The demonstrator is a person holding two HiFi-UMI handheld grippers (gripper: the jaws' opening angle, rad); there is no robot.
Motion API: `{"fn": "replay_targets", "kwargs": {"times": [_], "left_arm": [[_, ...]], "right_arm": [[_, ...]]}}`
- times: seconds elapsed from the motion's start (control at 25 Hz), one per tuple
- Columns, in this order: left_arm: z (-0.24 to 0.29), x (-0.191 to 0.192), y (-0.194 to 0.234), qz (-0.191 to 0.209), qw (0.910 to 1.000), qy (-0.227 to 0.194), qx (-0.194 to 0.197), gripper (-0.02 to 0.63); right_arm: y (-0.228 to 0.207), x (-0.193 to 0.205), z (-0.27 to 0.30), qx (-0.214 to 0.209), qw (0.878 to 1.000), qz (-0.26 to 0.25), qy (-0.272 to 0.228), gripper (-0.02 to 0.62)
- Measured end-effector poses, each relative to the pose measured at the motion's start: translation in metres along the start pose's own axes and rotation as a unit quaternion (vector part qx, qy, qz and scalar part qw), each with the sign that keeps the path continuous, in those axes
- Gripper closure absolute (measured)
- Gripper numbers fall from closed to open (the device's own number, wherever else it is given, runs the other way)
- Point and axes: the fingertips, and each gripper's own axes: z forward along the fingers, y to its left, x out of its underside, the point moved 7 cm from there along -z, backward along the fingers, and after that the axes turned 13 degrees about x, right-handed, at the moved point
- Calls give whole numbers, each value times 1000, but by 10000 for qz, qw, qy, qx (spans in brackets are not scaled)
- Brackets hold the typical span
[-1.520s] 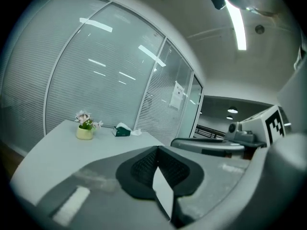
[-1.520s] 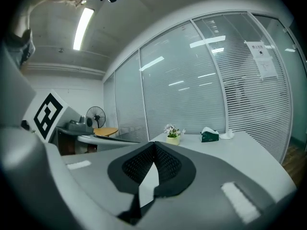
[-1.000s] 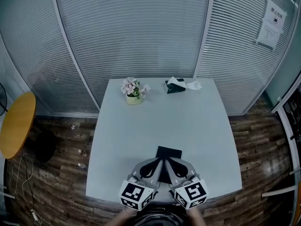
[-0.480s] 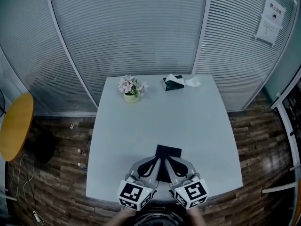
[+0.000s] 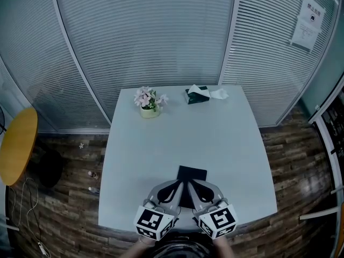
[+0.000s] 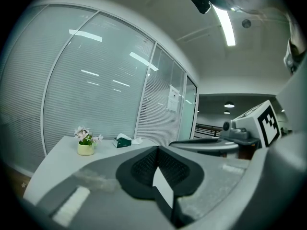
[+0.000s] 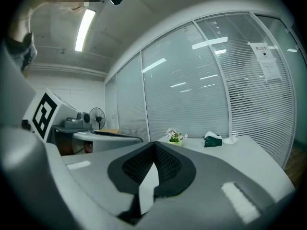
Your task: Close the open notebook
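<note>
A dark notebook point(image 5: 192, 173) lies flat on the pale table point(image 5: 161, 144) near its front edge. Only its far part shows, and I cannot tell if it is open. My left gripper point(image 5: 182, 183) and right gripper point(image 5: 191, 183) sit side by side over its near part, tips pointing away from me. Both are shut with nothing between the pads. In the left gripper view the left gripper point(image 6: 157, 148) has its jaws meeting at the tip. The right gripper point(image 7: 154, 143) looks the same in its own view. Neither gripper view shows the notebook.
A small pot of pink flowers point(image 5: 147, 102) and a dark tissue box point(image 5: 198, 95) stand at the table's far edge, before a wall of blinds. A round yellow table point(image 5: 16, 144) stands off to the left on the wooden floor.
The head view has shifted slightly. Both grippers and the notebook stay where they were.
</note>
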Motion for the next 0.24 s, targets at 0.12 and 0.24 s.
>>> {"fn": "replay_targets", "kwargs": {"times": [0.12,0.24], "left_arm": [[-1,1,-1,10,10000,9,-18,603],[-2,2,-1,-51,10000,-3,-25,603]], "right_arm": [[2,1,-2,-10,10000,-9,21,594],[3,2,-3,-12,10000,-14,51,594]]}}
